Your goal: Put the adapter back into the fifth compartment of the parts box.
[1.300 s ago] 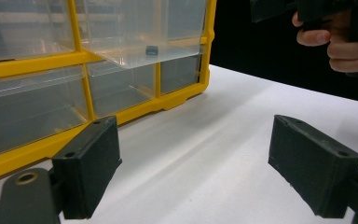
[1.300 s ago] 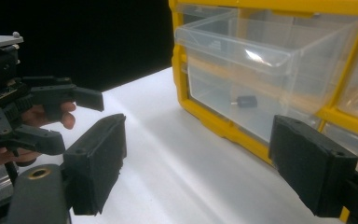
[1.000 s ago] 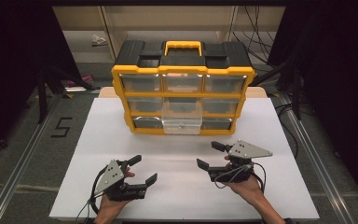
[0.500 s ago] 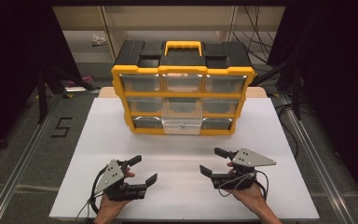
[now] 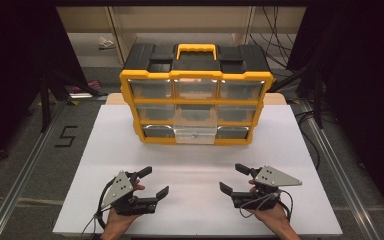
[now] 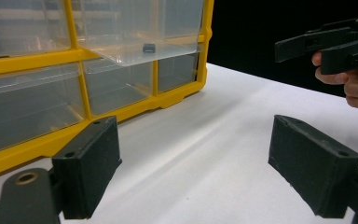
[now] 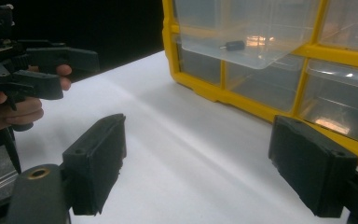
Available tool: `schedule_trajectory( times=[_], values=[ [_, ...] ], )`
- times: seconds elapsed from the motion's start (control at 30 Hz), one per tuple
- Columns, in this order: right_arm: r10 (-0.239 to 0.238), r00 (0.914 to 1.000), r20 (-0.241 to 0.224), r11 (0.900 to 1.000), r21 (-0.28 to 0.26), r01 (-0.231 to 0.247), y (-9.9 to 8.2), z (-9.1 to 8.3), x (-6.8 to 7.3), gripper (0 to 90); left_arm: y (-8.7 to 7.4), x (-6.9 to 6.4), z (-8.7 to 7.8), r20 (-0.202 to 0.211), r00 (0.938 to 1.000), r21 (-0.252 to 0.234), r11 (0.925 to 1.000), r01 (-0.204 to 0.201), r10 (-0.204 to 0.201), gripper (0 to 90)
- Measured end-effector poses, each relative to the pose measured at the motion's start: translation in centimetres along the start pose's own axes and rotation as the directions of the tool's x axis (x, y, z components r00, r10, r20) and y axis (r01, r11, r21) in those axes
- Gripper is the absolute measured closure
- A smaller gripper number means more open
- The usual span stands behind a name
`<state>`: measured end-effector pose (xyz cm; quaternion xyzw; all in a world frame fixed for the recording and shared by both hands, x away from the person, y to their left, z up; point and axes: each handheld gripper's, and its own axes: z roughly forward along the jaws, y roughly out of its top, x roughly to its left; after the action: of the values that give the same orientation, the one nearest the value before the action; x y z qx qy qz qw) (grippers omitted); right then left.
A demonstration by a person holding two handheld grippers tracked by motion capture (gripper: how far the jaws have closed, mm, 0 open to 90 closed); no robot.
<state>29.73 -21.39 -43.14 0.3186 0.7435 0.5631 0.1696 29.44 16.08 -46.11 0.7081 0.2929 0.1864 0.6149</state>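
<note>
Clear plastic marks the open drawer, pulled out at the bottom middle of the yellow organizer at twelve o'clock on the white table. A small dark part is seen inside and could be jolted if the drawer is bumped or pushed crookedly. The left gripper at seven o'clock and the right gripper at five o'clock are held spread and empty, well apart from it.

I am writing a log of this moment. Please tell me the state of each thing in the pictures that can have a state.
Left gripper: open, holds nothing, low over the table.
Right gripper: open, holds nothing, low over the table.
Organizer: upright at the back of the white table.
Bottom middle drawer: pulled out.
Other drawers: pushed in.
Small dark part: lies in the pulled-out drawer.
Yellow handle: folded flat.
</note>
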Motion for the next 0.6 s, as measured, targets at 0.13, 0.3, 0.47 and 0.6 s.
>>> schedule_trajectory(
  times=[0.13, 0.3, 0.47, 0.6],
  values=[
    [0.005, 0.9999, 0.009, 1.0000, -0.002, -0.005, -0.5, -0.3, -0.2, 19.9, 0.0, 0.0, 0.0, 0.005, 1.0000, 0.005, 1.0000, -0.005, 0.005, 16.2],
    [0.007, 0.9998, 0.020, 1.0000, -0.006, -0.007, -0.8, -0.8, -0.2, 19.9, 0.0, 0.0, 0.1, 0.004, 1.0000, 0.007, 1.0000, -0.004, 0.004, 16.1],
    [0.007, 0.9996, 0.026, 1.0000, -0.006, -0.007, -1.1, -1.1, -0.2, 19.9, 0.0, 0.0, 0.1, 0.004, 1.0000, 0.009, 1.0000, -0.004, 0.004, 16.2],
    [0.005, 0.9996, 0.029, 1.0000, -0.005, -0.005, -1.2, -1.1, -0.2, 19.9, 0.0, 0.0, 0.1, 0.003, 1.0000, 0.007, 1.0000, -0.005, 0.005, 16.1]
  ],
)
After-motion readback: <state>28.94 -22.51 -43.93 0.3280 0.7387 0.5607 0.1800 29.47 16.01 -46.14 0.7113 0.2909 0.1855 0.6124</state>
